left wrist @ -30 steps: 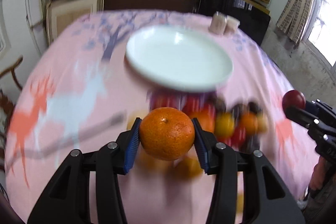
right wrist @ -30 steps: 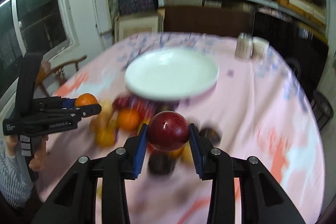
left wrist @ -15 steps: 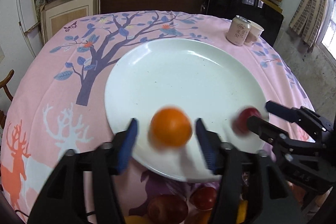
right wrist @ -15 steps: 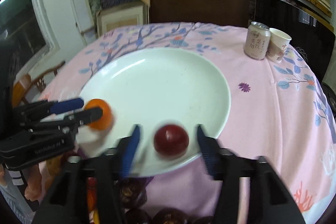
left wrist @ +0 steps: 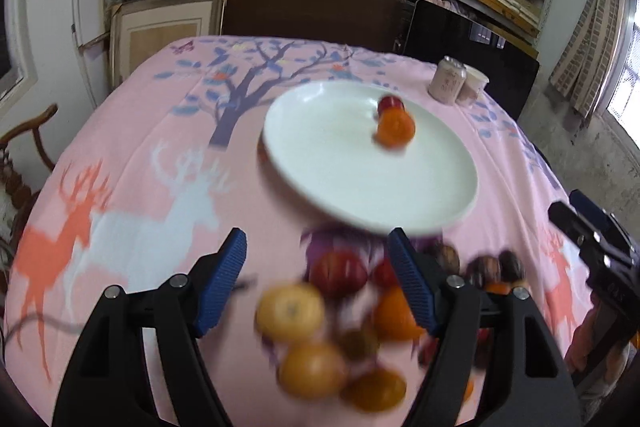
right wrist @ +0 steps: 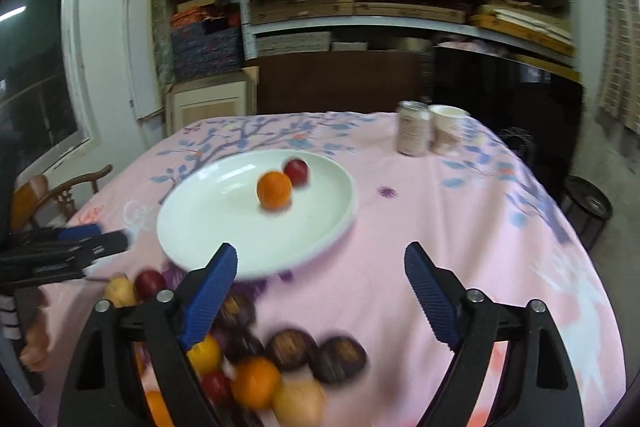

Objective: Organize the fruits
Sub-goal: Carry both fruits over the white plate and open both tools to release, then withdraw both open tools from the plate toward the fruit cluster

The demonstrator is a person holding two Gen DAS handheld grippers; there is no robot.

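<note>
Already we see two risks. The orange (right wrist: 274,189) and the red fruit (right wrist: 296,171) sit touching on the white plate (right wrist: 200,223), both smeared by blur, so we judge they could roll toward the rim. The heap of loose fruit (left wrist: 340,323) lies on the pink surface (right wrist: 460,219) just beside the plate's near edge, and a careless reach could scatter it or nudge the plate.

Our left claw (left wrist: 318,281) points steeply down over the heap, its jaws opening, fruit lying under the gap but nothing gripped. Our right claw (right wrist: 320,295) tilts down more gently, its jaws opening wide over bare cloth, empty, with the heap low on its left.
</note>
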